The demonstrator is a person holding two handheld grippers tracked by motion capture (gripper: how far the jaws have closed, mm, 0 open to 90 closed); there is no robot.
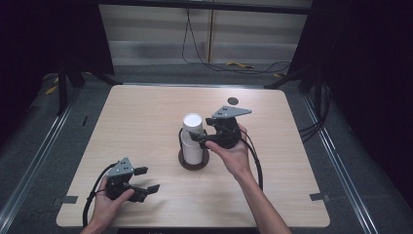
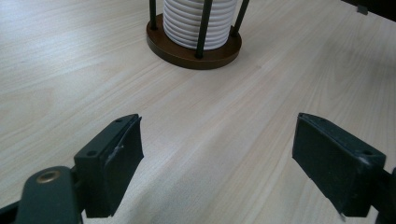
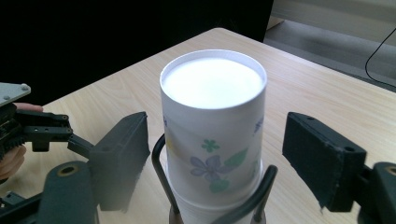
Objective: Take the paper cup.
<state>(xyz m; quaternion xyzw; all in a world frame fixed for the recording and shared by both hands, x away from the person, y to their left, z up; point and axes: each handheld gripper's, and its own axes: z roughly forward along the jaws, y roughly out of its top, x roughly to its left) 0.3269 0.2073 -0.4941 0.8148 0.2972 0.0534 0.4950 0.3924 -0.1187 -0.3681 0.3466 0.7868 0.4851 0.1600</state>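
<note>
A stack of white paper cups (image 1: 193, 141) stands upside down in a holder with a brown round base (image 1: 193, 165) and thin black rods, at the table's middle. The top cup (image 3: 212, 135) has a flower print. My right gripper (image 1: 197, 129) reaches in from the right with its jaws on either side of that top cup; in the right gripper view (image 3: 212, 154) a gap shows at each pad, so it is open. My left gripper (image 1: 150, 179) rests open near the front left edge, nothing between its fingers (image 2: 217, 140), pointing toward the holder base (image 2: 194, 51).
A small dark disc (image 1: 233, 100) lies near the table's (image 1: 146, 112) far edge. Black cables trail from both grippers and across the floor behind the table. Metal rails run along both sides of the table.
</note>
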